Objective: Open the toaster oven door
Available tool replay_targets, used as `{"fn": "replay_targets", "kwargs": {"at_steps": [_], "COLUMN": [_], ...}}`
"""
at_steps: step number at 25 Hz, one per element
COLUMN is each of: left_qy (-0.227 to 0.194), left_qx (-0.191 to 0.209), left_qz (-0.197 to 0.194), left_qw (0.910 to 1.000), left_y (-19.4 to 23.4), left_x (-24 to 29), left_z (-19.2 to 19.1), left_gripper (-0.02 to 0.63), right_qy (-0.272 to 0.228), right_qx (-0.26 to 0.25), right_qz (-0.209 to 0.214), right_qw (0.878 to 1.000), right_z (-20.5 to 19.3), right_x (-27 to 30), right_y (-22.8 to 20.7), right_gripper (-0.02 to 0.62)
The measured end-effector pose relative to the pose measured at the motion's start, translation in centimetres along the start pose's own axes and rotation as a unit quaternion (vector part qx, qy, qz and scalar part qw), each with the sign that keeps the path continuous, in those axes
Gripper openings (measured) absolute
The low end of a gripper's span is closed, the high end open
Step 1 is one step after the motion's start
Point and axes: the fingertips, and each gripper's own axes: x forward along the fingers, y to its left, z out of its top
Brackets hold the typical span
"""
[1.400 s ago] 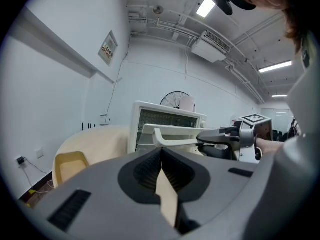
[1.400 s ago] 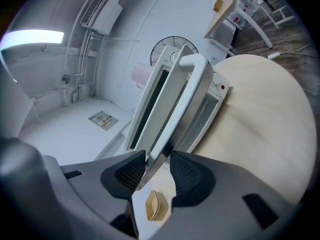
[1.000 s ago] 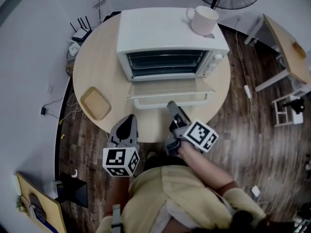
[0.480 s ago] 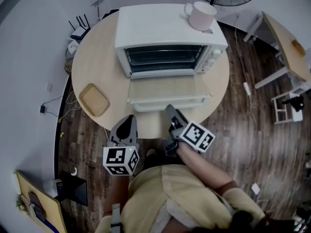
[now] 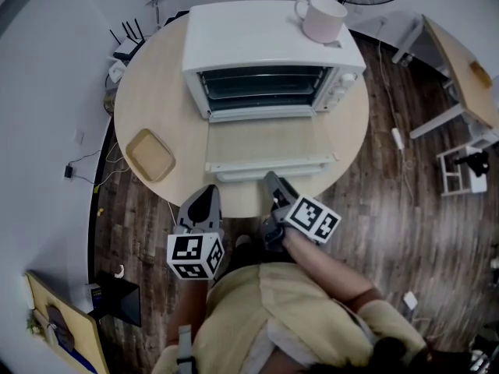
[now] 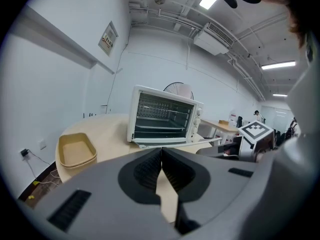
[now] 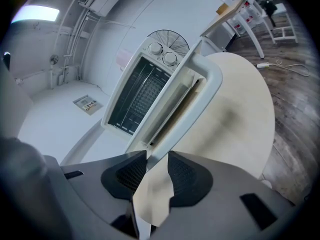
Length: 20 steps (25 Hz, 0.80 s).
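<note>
Moved: my right tongs [image 5: 270,180] are backed off the door handle [image 5: 269,170], jaws spread but closing, empty. Toaster oven door [image 5: 265,140]: flat open just ahead of them, so the task looks done. My left tongs [image 5: 204,195]: pressed together, idle. Ahead-left of those: tan tray [image 5: 152,158]. Far ahead, atop the oven: mug [image 5: 323,18]. Obstructions: none.

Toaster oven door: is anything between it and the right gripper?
Nothing visible does. The right gripper, its jaws closing, sits just before the handle of the toaster oven door, which lies folded down flat. Only the table shows between its jaws.
</note>
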Motion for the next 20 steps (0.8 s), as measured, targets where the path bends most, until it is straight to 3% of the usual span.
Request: {"fn": "replay_targets", "kwargs": {"at_steps": [20], "left_qy": [0.025], "left_qx": [-0.006], "left_qz": [0.003], "left_qw": [0.9997], "left_y": [-0.2], "left_x": [0.7], "left_z": [-2.1], "left_gripper": [0.003], "right_qy": [0.028], "right_qx": [0.003], "right_qz": [-0.039], "right_qw": [0.999], "right_z": [-2.4], "right_x": [0.8], "right_y": [-3.9], "right_gripper": [0.132]}}
